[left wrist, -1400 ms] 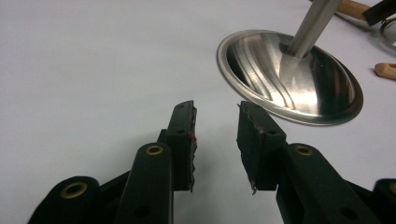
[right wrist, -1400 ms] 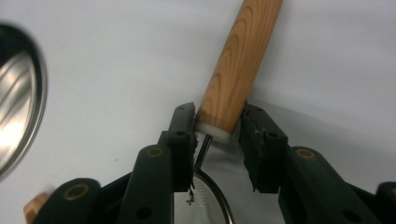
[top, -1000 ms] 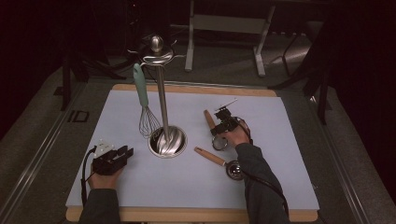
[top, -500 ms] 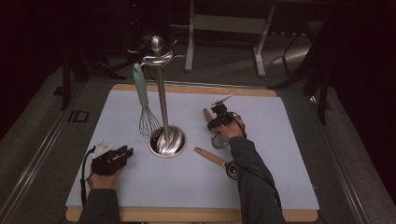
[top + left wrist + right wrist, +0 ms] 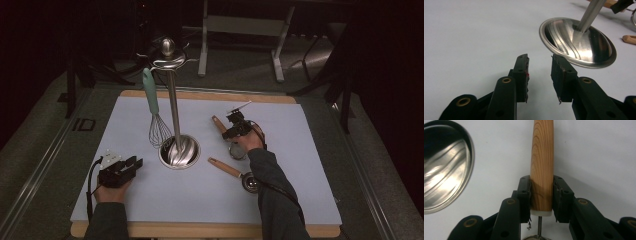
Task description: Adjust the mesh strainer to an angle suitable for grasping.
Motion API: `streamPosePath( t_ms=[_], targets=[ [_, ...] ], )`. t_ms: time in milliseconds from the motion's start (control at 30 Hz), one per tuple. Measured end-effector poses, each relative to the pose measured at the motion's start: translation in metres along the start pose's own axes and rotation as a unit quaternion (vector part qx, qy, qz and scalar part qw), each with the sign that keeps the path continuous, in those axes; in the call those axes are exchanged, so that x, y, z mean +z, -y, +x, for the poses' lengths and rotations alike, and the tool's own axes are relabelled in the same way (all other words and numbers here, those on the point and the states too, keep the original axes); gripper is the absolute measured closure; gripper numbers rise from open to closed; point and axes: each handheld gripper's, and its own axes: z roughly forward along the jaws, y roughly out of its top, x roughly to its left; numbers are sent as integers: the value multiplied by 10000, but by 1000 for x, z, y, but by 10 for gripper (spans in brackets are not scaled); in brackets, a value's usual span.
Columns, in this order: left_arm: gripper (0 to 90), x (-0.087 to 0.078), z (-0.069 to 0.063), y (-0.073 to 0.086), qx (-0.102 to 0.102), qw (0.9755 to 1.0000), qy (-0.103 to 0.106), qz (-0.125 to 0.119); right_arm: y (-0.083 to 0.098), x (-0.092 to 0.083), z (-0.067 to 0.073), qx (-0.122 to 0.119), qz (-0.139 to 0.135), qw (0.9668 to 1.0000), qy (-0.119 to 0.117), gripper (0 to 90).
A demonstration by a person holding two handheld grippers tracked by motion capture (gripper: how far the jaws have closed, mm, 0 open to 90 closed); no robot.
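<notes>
The right gripper (image 5: pixel 541 200) has just been closing, its fingers (image 5: pixel 524 195) now grasping the wooden handle (image 5: pixel 542 165) lying between them on the worktop (image 5: pixel 300 150), probably to lift it, while the left gripper (image 5: pixel 539 75) rests released.

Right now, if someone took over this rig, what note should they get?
Left gripper: jaws open, nothing between them, low over the mat beside the stand.
Right gripper: jaws have just been closing, now against the far utensil, which lies flat on the mat.
Done: whisk hangs on the stand.
Left: lift the far utensil, probably to the stand; near utensil lies untouched.
</notes>
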Motion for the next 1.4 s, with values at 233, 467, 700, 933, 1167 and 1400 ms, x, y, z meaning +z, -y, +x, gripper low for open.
streamPosePath(
  t_ms=[233, 467, 700, 933, 1167, 1400],
  targets=[
    [670, 0, 0, 0, 22, 10000, 0, 7, 5, -12, 0, 43, -280, 9996, 73, 705],
    [670, 0, 0, 0, 26, 10000, -5, 11, 10, -20, 4, -78, -543, 9984, -144, 706],
    [670, 0, 0, 0, 23, 10000, -5, 27, 12, -31, 16, -367, -716, 9965, -213, 706],
    [670, 1, 0, 0, 33, 10000, -17, 49, 14, -47, 30, -649, -923, 9933, -239, 705],
    [670, 1, 0, 0, 35, 10000, -17, 56, 17, -61, 40, -863, -1133, 9893, -308, 705],
    [671, 1, -1, 0, 34, 10000, -20, 57, 18, -70, 45, -943, -1305, 9862, -374, 705]
  ],
)
